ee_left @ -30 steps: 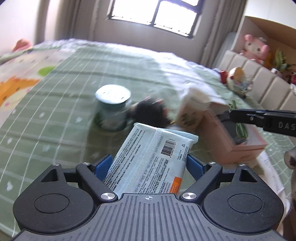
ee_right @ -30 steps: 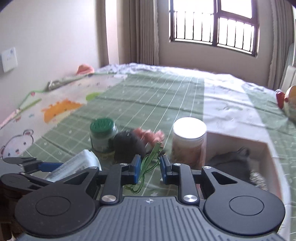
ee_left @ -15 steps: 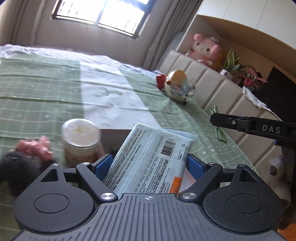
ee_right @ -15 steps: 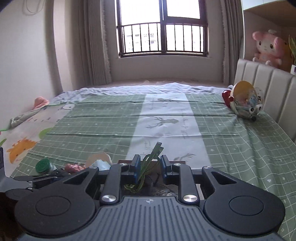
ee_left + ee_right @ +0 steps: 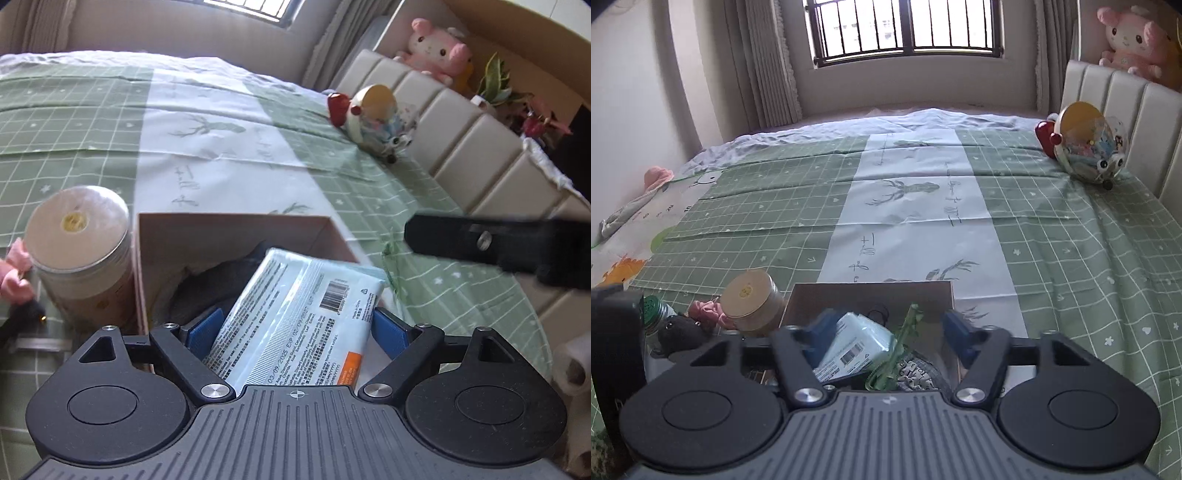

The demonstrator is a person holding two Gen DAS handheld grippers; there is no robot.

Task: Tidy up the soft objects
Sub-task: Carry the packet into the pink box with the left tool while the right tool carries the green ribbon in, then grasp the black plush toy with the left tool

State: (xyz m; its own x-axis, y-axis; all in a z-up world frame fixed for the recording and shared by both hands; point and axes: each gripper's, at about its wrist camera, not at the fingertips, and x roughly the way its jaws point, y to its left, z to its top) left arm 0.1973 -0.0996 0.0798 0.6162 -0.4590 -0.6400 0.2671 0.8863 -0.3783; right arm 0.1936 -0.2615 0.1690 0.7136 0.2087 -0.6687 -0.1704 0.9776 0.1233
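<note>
While left gripper (image 5: 295, 325) clamps wipes pack (image 5: 295, 317) over box (image 5: 236, 225) at centre, right gripper (image 5: 886, 332) is spread, green sprig (image 5: 897, 350) dropped in; plush (image 5: 679, 328) etc. at lower left remain.

Both wrist views look closely into the box (image 5: 236, 236)

The wipes pack (image 5: 295, 325) reads "EXP 02/09/2027" beside a barcode.

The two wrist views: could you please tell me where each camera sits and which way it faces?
Left wrist: on the left tool, looking across the box toward the headboard; its fingers clamp a wipes pack; the right tool crosses at right.
Right wrist: on the open right tool, facing the window over the bed.
Shared: box, wipes pack, lidded jar.
</note>
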